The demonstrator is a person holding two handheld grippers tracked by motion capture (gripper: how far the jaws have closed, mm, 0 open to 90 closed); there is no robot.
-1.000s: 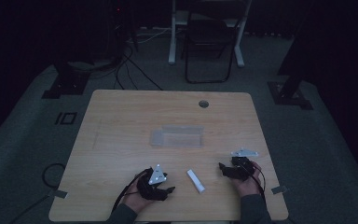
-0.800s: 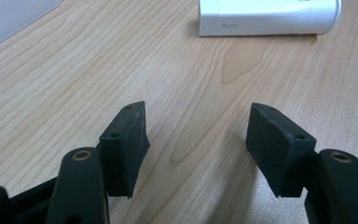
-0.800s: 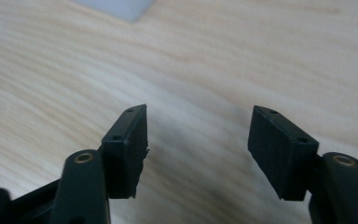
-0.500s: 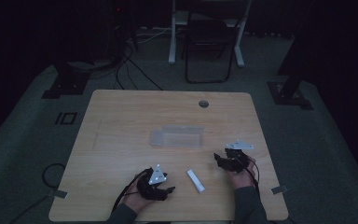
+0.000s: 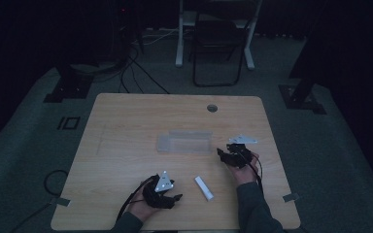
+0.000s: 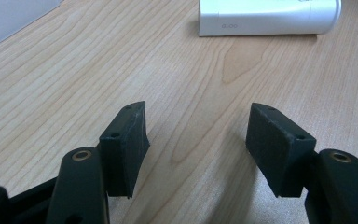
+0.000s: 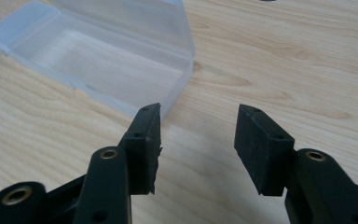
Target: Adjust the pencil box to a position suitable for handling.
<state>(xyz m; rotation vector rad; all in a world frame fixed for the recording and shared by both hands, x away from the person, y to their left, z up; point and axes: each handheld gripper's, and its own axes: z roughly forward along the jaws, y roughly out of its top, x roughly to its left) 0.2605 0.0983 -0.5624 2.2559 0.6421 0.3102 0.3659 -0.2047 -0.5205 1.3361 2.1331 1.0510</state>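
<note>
The right gripper hovers just beside the near right corner of the box, its jaws pointing at that corner. They stand apart with nothing between them and have just been closing. In the right gripper view the box lies ahead and to the left of the jaws, its corner close to the left pad, whether touching cannot be told.

The left gripper rests low on the table near its front edge, jaws spread and empty. The tube lies just beyond and right of its tips, apart from them. In the left gripper view the tube lies crosswise ahead of the jaws and a little to the right, with bare wood between.

Materials: the box is clear, frosted plastic, a shallow rectangular tray with a hinged lid standing open behind it. The tube is white, smooth, blunt at one end and rounded at the other. The table is pale wood-grain laminate with rounded corners. The pads are matte black blocks.

The high view gives both grippers, box and tube together, dimly lit. The left gripper view resolves faint lettering on the tube; the right gripper view, the box's open lid and empty tray.
</note>
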